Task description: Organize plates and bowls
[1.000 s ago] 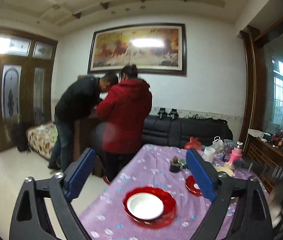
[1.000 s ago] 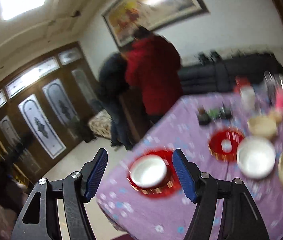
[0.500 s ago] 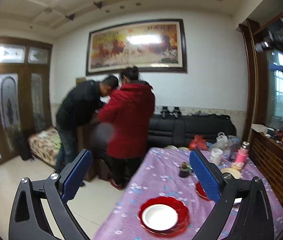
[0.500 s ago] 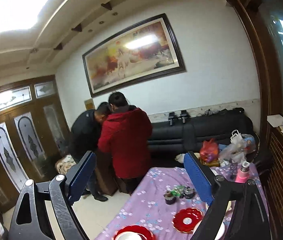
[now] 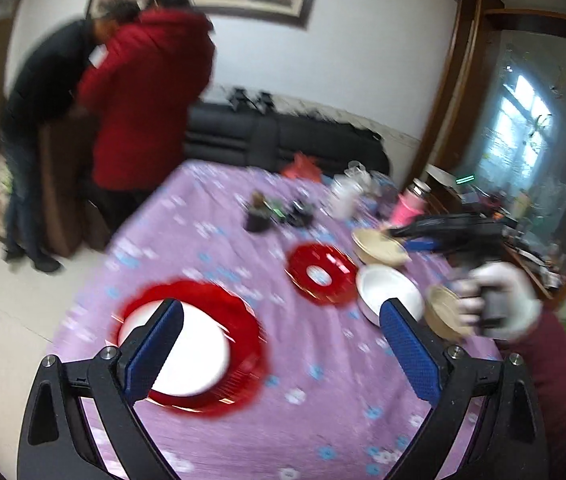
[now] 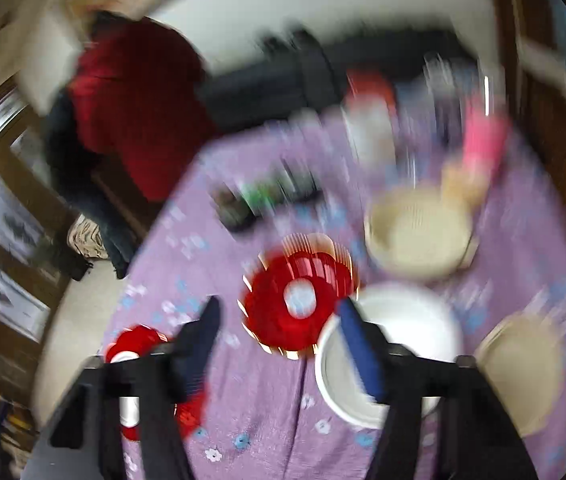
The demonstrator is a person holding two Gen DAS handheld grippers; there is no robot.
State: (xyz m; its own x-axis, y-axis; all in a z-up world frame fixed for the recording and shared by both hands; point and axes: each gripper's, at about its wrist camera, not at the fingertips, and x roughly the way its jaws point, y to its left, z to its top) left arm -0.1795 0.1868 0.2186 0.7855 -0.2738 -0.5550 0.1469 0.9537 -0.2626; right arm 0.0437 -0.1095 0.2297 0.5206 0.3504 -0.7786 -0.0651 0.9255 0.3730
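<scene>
- My left tool [image 5: 281,334] hangs spread wide and empty above the purple flowered worktop [image 5: 315,408], near the large red scalloped plate [image 5: 239,320] carrying a white dish [image 5: 199,356].
- My right tool [image 6: 279,320] is closing with nothing between its blue pads; the small red plate [image 6: 271,312] lies just beyond, and the white round bowl [image 6: 411,320] sits under its right pad.
- Beige bowls [image 6: 415,240] stand behind and right of it, mouths up.
- Risk, my judgement: both views smear with motion, so a hurried pinch could clip the bowl rim and skid it into the red plate.
- All pieces lie flat and round; no long axis to speak of.
</scene>
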